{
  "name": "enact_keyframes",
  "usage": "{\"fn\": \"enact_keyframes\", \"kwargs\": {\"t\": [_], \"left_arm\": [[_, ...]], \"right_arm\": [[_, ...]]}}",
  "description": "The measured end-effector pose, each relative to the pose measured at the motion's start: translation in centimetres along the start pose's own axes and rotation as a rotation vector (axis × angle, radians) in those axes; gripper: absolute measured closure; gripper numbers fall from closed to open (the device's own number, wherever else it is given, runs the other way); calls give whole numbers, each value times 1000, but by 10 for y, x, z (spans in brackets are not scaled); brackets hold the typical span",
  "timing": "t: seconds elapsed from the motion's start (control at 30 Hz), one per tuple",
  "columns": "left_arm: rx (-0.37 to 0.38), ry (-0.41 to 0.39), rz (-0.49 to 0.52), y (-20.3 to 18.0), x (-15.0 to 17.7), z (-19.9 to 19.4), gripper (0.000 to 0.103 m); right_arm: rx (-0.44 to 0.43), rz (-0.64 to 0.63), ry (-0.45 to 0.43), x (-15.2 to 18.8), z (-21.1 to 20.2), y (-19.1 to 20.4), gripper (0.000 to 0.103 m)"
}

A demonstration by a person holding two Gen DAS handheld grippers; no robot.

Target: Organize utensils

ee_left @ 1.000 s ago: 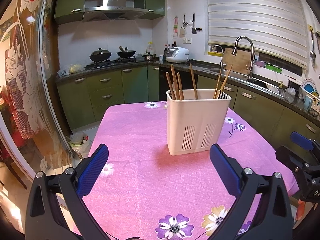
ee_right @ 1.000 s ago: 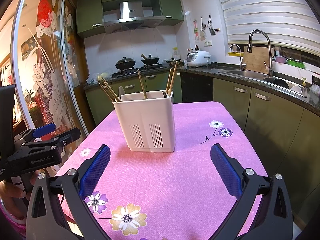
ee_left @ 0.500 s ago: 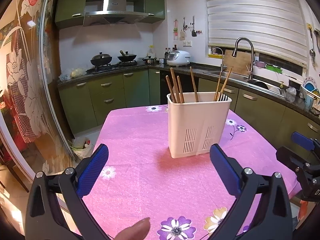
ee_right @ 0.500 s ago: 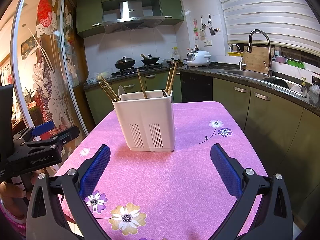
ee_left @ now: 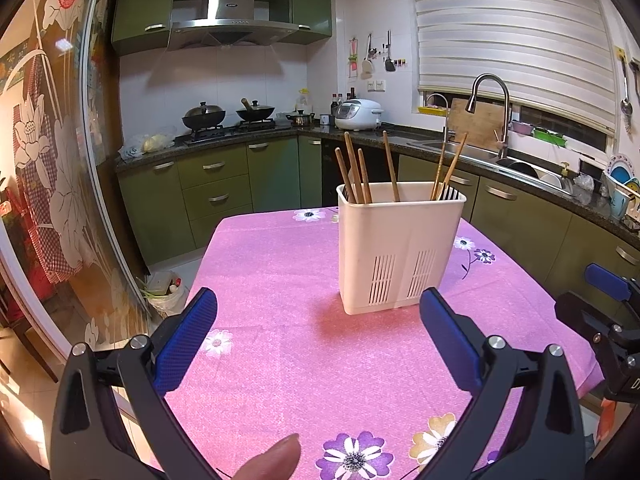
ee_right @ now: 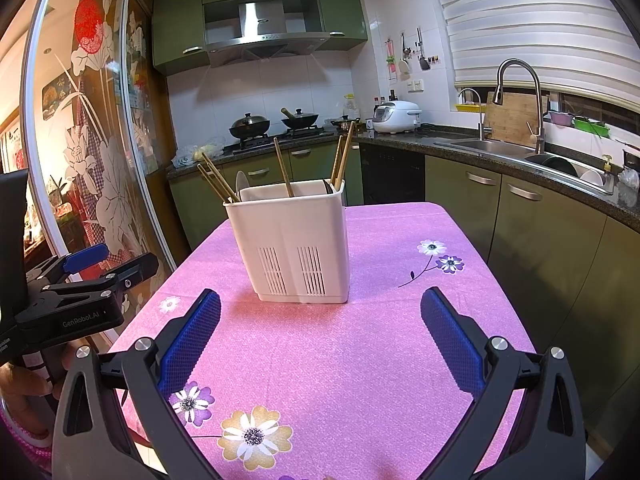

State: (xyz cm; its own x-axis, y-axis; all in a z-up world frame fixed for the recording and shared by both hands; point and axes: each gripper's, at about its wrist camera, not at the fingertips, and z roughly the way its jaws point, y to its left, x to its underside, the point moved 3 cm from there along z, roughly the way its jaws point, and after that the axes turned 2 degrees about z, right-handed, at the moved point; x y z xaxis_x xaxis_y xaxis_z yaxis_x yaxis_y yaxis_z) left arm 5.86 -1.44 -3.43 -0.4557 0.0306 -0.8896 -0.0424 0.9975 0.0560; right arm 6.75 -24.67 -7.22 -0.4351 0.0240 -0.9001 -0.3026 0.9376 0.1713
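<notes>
A white slotted utensil holder (ee_left: 400, 248) stands upright on the pink flowered tablecloth (ee_left: 280, 280); it also shows in the right wrist view (ee_right: 292, 244). Several wooden chopsticks (ee_left: 360, 176) and a metal spoon (ee_right: 241, 186) stick up out of it. My left gripper (ee_left: 318, 336) is open and empty, held above the cloth in front of the holder. My right gripper (ee_right: 320, 336) is open and empty too, also short of the holder. Each gripper shows at the edge of the other's view.
Green kitchen cabinets (ee_left: 216, 196) and a dark counter with a stove, rice cooker (ee_left: 358, 114) and sink (ee_right: 488, 146) wrap behind and right of the table. A glass sliding door (ee_right: 80, 152) stands at the left. A fingertip (ee_left: 272, 458) shows at the bottom edge.
The left gripper has tilted up and drifted a little, so the holder sits slightly lower and more centred. A fingertip has come into its lower edge. The right view is almost unchanged.
</notes>
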Motion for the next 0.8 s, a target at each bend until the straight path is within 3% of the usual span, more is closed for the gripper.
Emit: {"fn": "enact_keyframes", "kwargs": {"t": [0.8], "left_arm": [[2, 3, -1, 1, 1, 0, 7]], "right_arm": [[0, 0, 2, -2, 0, 0, 4]]}}
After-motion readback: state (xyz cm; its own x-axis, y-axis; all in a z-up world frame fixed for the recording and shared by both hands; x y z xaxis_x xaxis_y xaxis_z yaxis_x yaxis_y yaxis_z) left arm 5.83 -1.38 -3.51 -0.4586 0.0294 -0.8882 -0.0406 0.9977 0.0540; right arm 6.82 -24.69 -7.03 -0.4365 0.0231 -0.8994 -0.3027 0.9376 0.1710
